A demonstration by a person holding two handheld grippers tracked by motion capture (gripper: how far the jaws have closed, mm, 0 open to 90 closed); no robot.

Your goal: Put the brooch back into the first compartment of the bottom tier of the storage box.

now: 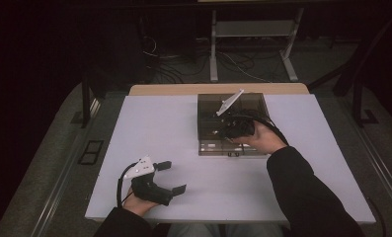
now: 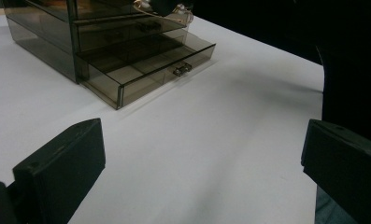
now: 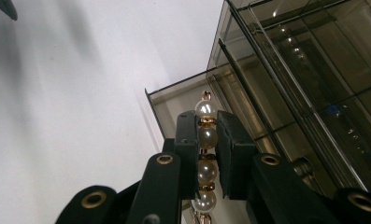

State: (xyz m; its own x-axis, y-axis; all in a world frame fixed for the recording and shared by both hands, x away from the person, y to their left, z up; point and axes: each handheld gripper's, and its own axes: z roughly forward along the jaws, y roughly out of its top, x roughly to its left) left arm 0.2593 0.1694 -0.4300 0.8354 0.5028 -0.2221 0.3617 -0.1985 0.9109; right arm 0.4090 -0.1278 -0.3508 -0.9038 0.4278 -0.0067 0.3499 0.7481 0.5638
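A smoked clear drawer cabinet [image 1: 233, 106] stands on the white table [image 1: 174, 128], its bottom drawer [image 2: 141, 74] pulled out. My right gripper [image 3: 205, 123] is shut on a string of white pearls with gold spacers [image 3: 205, 137], held over the open drawer [image 3: 174, 100]. In the high view that gripper [image 1: 228, 129] hovers at the cabinet's front. My left gripper [image 1: 175, 177] rests open near the table's front left, jaws wide apart with nothing between them; the left gripper view shows its fingers [image 2: 61, 163] facing the cabinet [image 2: 71, 32].
The drawer has a small metal handle [image 2: 182, 69]. Beyond the table's wooden far edge [image 1: 218, 89], a metal frame [image 1: 253, 44] and cables lie on the dark floor. Bare white tabletop spreads left of the cabinet.
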